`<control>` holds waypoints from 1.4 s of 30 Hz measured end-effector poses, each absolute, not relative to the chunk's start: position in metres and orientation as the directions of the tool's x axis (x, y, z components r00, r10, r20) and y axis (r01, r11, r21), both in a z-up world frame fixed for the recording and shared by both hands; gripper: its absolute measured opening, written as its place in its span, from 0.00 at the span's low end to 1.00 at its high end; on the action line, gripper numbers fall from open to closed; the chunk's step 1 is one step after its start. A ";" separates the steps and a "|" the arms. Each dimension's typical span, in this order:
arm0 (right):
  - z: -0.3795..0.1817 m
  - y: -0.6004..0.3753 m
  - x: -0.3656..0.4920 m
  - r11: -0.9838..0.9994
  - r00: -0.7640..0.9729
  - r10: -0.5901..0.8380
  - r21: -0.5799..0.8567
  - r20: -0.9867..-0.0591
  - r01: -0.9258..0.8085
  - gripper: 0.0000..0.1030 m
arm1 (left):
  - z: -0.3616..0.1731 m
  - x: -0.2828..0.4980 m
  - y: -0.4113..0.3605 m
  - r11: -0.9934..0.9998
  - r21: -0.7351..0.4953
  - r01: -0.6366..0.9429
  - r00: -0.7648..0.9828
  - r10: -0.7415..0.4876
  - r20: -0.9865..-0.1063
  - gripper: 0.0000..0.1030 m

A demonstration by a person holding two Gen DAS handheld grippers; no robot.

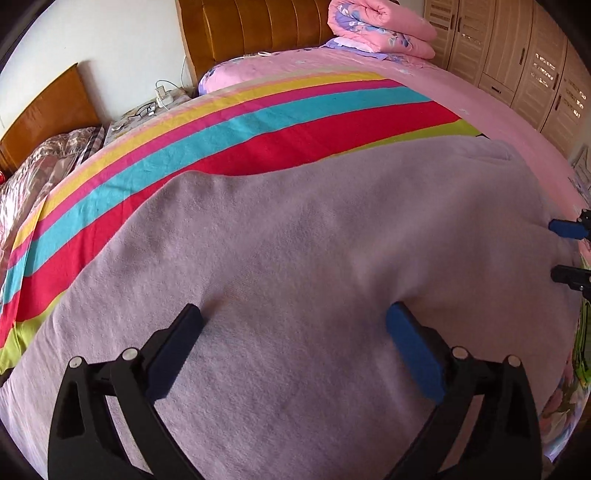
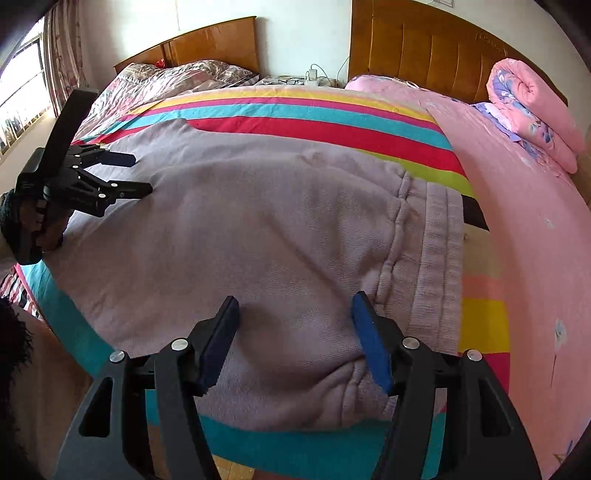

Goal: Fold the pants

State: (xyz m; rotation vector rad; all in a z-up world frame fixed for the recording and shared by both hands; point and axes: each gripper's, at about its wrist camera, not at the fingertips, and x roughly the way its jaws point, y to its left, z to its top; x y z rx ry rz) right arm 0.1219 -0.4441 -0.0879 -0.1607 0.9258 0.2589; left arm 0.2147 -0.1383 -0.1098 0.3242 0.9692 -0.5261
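The lilac pants (image 2: 266,229) lie flat on the striped blanket (image 2: 332,122) along the bed's near edge, apparently already halved leg over leg, waistband (image 2: 439,266) to the right. The lengthwise folds still look undone: the left gripper (image 1: 295,321) and the right gripper (image 2: 295,310) both sit spread wide over the fabric, holding nothing

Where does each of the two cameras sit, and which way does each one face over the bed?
Left wrist: rides the left tool, open, low over the lilac knitted pants, facing the brown wooden headboard; the right tool peeks in at the right edge.
Right wrist: rides the right tool, open, above the pants' ribbed waistband, facing the headboard; the left tool and the hand gripping it show at left.
Shared: the pants, the rainbow striped blanket, the rolled pink floral quilt.
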 end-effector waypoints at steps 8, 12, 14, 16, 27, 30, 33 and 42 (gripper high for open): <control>-0.049 -0.417 0.176 0.949 0.654 0.186 -0.040 -0.733 -0.314 0.69 | -0.111 0.216 -0.137 0.846 0.036 0.532 0.480 -0.267 -0.836 0.99; -0.065 -0.407 0.213 0.945 0.605 0.157 -0.059 -0.780 -0.322 0.71 | -0.111 0.214 -0.136 0.847 0.036 0.530 0.486 -0.270 -0.831 0.99; -0.085 -0.418 0.226 0.959 0.557 0.102 -0.068 -0.824 -0.276 0.72 | -0.111 0.213 -0.135 0.847 0.032 0.531 0.488 -0.274 -0.829 0.99; -0.089 -0.434 0.224 0.967 0.560 0.147 -0.002 -0.816 -0.256 0.72 | -0.112 0.213 -0.135 0.846 0.031 0.533 0.487 -0.276 -0.829 0.99; -0.075 -0.395 0.247 0.968 0.580 0.129 -0.025 -0.804 -0.250 0.75 | -0.112 0.211 -0.134 0.846 0.026 0.533 0.490 -0.283 -0.824 0.99; -0.089 -0.399 0.261 0.972 0.564 0.119 -0.019 -0.817 -0.234 0.77 | -0.111 0.211 -0.133 0.845 0.025 0.534 0.491 -0.286 -0.823 0.99; -0.082 -0.399 0.261 0.987 0.588 0.043 -0.057 -0.808 -0.149 0.77 | -0.111 0.210 -0.132 0.845 0.019 0.534 0.490 -0.291 -0.822 0.99; -0.097 -0.371 0.272 0.984 0.542 0.074 -0.026 -0.837 -0.175 0.79 | -0.110 0.208 -0.129 0.844 0.005 0.536 0.488 -0.304 -0.818 0.99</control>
